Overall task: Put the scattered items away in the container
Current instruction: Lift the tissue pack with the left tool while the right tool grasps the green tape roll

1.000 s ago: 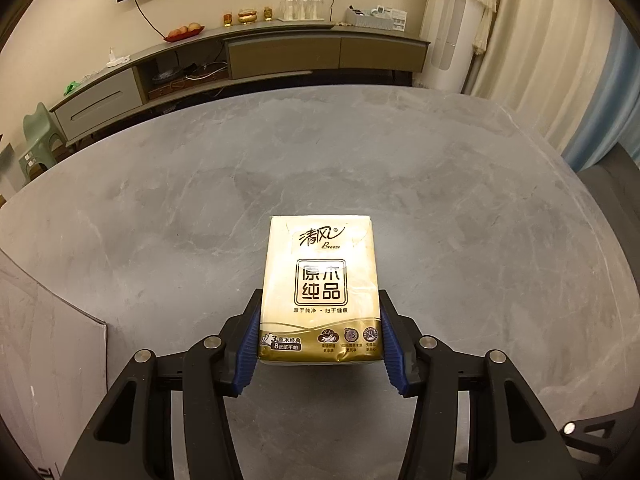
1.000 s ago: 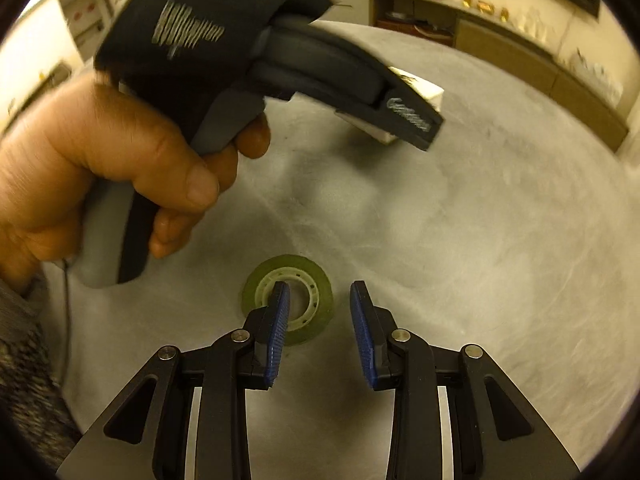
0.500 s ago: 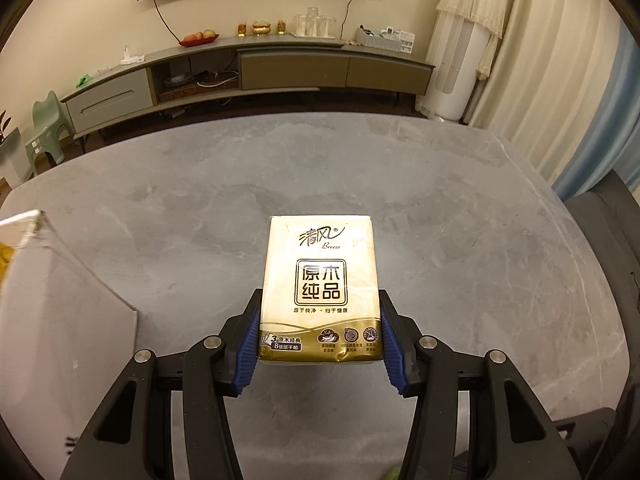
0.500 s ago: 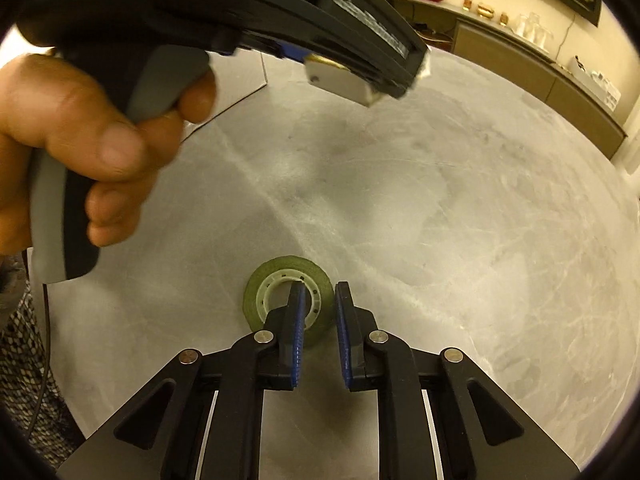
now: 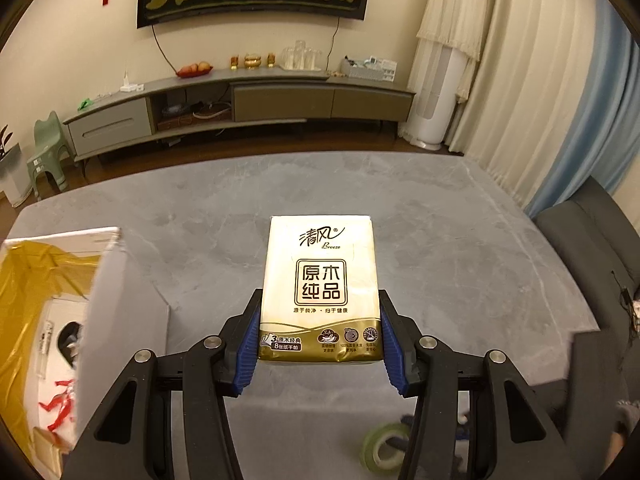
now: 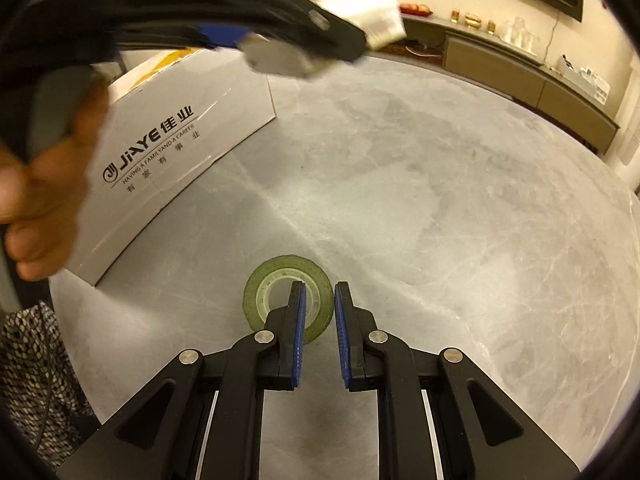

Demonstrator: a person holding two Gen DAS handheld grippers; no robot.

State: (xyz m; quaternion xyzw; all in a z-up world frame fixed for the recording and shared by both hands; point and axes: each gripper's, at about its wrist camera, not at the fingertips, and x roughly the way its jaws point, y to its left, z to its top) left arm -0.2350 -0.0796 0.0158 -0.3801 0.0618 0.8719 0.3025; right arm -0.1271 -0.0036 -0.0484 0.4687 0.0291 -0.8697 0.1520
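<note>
Left gripper (image 5: pixel 320 336) clamped on tissue pack (image 5: pixel 320 288), held level above the bench (image 5: pixel 460 240) beside the open box (image 6: pixel 168 136), likely for dropping in; right gripper (image 6: pixel 319 312) with narrow jaws straddling tape roll (image 6: pixel 256 292) wall, apparently not yet closed on it

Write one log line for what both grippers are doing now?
left gripper: shut on tissue pack | right gripper: astride tape roll rim | box: open

A tissue pack (image 5: pixel 320 288) sits between the left claw's (image 5: pixel 320 344) fingers; a box (image 5: pixel 60 320) lies to its left, a tape roll (image 6: pixel 288 300) under the right claw (image 6: pixel 318 312).
</note>
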